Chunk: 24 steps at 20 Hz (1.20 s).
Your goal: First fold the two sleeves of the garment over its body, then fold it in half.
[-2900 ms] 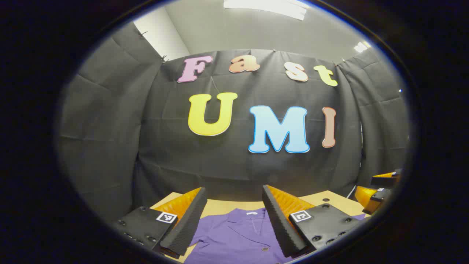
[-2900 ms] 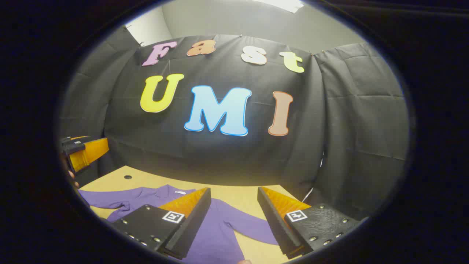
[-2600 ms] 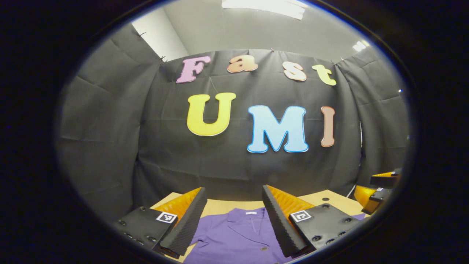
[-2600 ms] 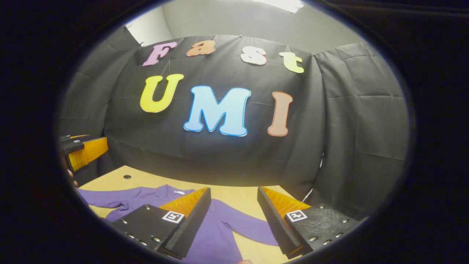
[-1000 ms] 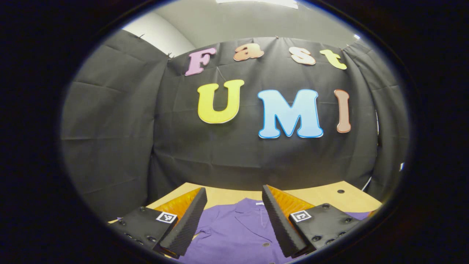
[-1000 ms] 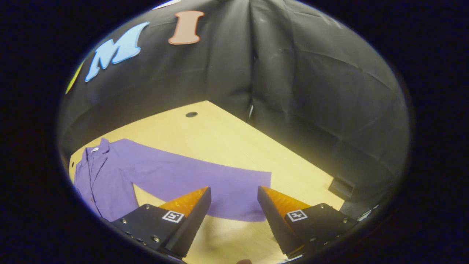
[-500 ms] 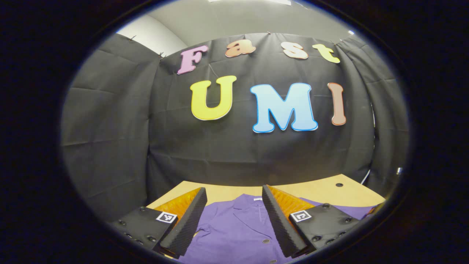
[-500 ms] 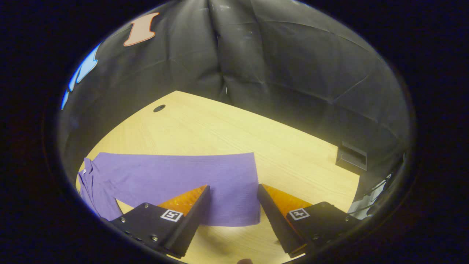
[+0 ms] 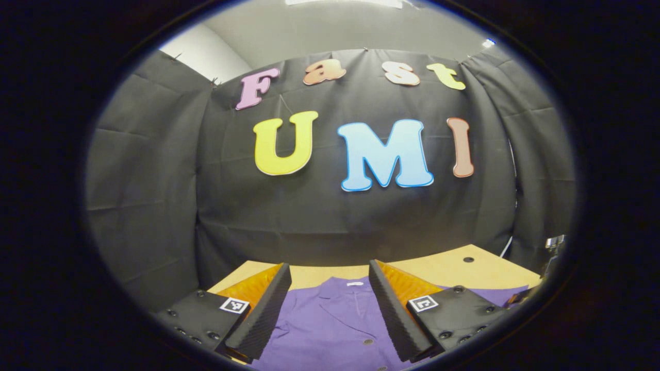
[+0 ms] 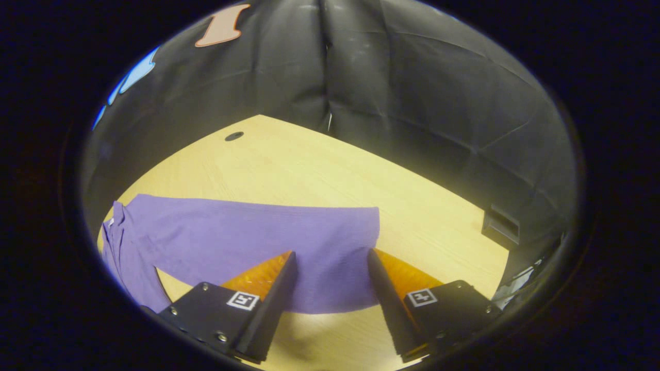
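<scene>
Left gripper view: wooden table (image 9: 443, 268) against black cloth wall (image 9: 154, 196); purple garment (image 9: 330, 324) flat on table, collar toward wall; left gripper (image 9: 330, 272) wide open above garment, holding nothing. Right gripper view: sleeve (image 10: 247, 237) stretched across table away from garment body; right gripper (image 10: 330, 257) wide open, straddling sleeve cuff, nothing clamped.

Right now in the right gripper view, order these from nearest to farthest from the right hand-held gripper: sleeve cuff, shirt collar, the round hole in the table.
1. The sleeve cuff, lying between the fingers of the right hand-held gripper, which is open.
2. The shirt collar, far off to the left.
3. The round hole in the table, at the far edge near the booth's wall.
</scene>
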Motion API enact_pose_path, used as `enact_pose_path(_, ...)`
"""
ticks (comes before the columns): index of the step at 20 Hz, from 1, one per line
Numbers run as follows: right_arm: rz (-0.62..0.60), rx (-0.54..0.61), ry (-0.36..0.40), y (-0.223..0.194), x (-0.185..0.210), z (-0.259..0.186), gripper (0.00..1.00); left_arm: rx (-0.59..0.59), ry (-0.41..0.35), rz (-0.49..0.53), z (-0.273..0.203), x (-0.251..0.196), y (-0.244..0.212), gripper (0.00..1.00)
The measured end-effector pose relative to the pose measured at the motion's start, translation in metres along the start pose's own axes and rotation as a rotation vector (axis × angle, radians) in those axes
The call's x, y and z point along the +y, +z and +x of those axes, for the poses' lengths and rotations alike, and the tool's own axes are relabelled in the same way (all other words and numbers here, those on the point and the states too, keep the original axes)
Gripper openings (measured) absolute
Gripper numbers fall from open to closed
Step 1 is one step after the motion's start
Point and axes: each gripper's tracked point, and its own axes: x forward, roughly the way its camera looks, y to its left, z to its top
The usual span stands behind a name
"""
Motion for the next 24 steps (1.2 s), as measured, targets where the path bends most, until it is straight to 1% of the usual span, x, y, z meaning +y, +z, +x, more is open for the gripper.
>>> enact_pose_path(1, -0.001, 0.006, 0.015, 0.002, 0.006, 0.000, 0.82, -0.003, -0.002, 0.000, -0.001, 0.000, 0.001, 0.95)
enact_pose_path(2, 0.004, 0.008, 0.030, 0.005, 0.012, -0.002, 0.65, -0.006, -0.002, -0.002, -0.001, 0.002, 0.002, 0.95)
enact_pose_path(3, 0.028, 0.012, 0.045, 0.009, 0.018, -0.006, 0.58, -0.008, -0.001, -0.005, -0.002, 0.004, 0.002, 0.94)
enact_pose_path(4, 0.045, 0.019, 0.055, 0.013, 0.025, -0.011, 0.33, -0.007, 0.002, -0.008, -0.003, 0.007, 0.001, 0.94)
enact_pose_path(5, 0.063, 0.026, 0.079, 0.015, 0.026, -0.013, 0.32, -0.006, 0.004, -0.013, -0.004, 0.010, 0.000, 0.95)
enact_pose_path(6, 0.083, 0.014, 0.070, 0.022, 0.025, -0.019, 0.32, -0.005, 0.007, -0.018, -0.006, 0.013, -0.001, 0.94)
enact_pose_path(7, 0.107, 0.023, 0.082, 0.018, 0.026, -0.013, 0.18, -0.004, 0.009, -0.022, -0.007, 0.016, -0.001, 0.94)
enact_pose_path(8, 0.106, 0.030, 0.087, 0.017, 0.024, -0.013, 0.03, -0.005, 0.012, -0.025, -0.009, 0.019, -0.002, 0.94)
enact_pose_path(10, 0.093, 0.002, 0.086, 0.017, 0.023, -0.013, 0.02, -0.007, 0.014, -0.029, -0.012, 0.023, -0.001, 0.94)
enact_pose_path(13, 0.069, -0.050, 0.151, 0.023, 0.035, -0.034, 0.02, -0.016, 0.011, -0.028, -0.016, 0.031, -0.001, 0.95)
enact_pose_path(17, 0.055, -0.136, 0.195, 0.039, 0.049, -0.074, 0.02, -0.015, -0.001, -0.049, -0.018, 0.042, -0.004, 0.95)
enact_pose_path(19, 0.052, -0.189, 0.219, 0.051, 0.058, -0.103, 0.02, -0.016, -0.009, -0.056, -0.018, 0.049, -0.007, 0.95)
enact_pose_path(21, 0.038, -0.238, 0.248, 0.062, 0.075, -0.130, 0.02, -0.018, -0.017, -0.059, -0.018, 0.059, -0.010, 0.95)
enact_pose_path(23, 0.027, -0.277, 0.282, 0.076, 0.106, -0.153, 0.02, -0.015, -0.025, -0.071, -0.018, 0.071, -0.016, 0.95)
enact_pose_path(24, 0.025, -0.293, 0.298, 0.082, 0.120, -0.163, 0.00, -0.010, -0.029, -0.078, -0.018, 0.078, -0.019, 0.95)
